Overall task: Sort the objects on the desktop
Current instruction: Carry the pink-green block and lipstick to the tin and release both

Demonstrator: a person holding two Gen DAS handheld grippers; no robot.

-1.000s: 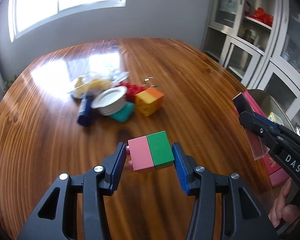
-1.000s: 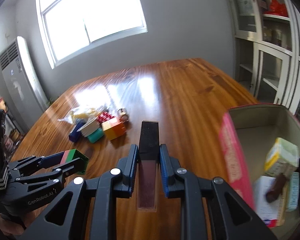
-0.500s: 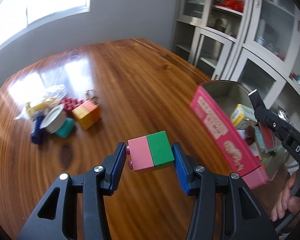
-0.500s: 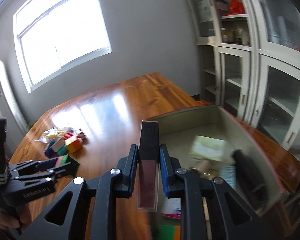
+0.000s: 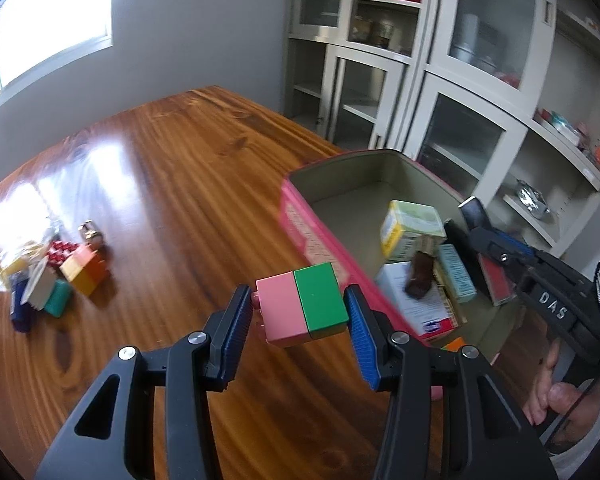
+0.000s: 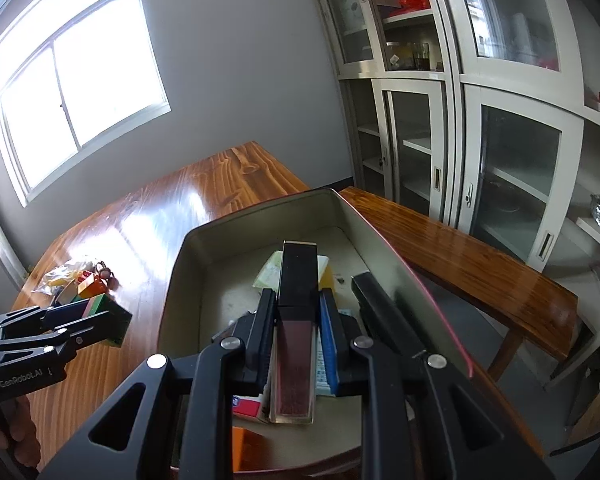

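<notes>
The left gripper [image 5: 300,314] has its two blue-padded fingers [image 5: 238,322] about half spread and clamped on a pink-and-green block pair [image 5: 302,306], pink half against the left pad, green half against the right; the blocks sit at the fingertips and stick up a little beyond them. Just past the right finger, and lower, is the near pink wall of the storage tin [image 5: 312,236], so the blocks hang beside the tin's edge over the wooden table [image 5: 172,168]. Far out to the left of the fingers lies the unsorted pile [image 5: 56,272] of bricks and small bits.

The right gripper [image 6: 296,320] is closed nearly all the way on a slim dark lip-gloss tube [image 6: 296,300], which runs lengthwise between the pads, its black cap poking out beyond the tips and its reddish body reaching back toward the camera. Directly beneath and beyond these fingers is the inside of the tin [image 6: 260,232], with a pale green box [image 6: 270,274] lying ahead of the cap. Beyond the tin's right wall stands a wooden bench [image 6: 472,264], then the glass-door cabinets [image 6: 480,120]
</notes>
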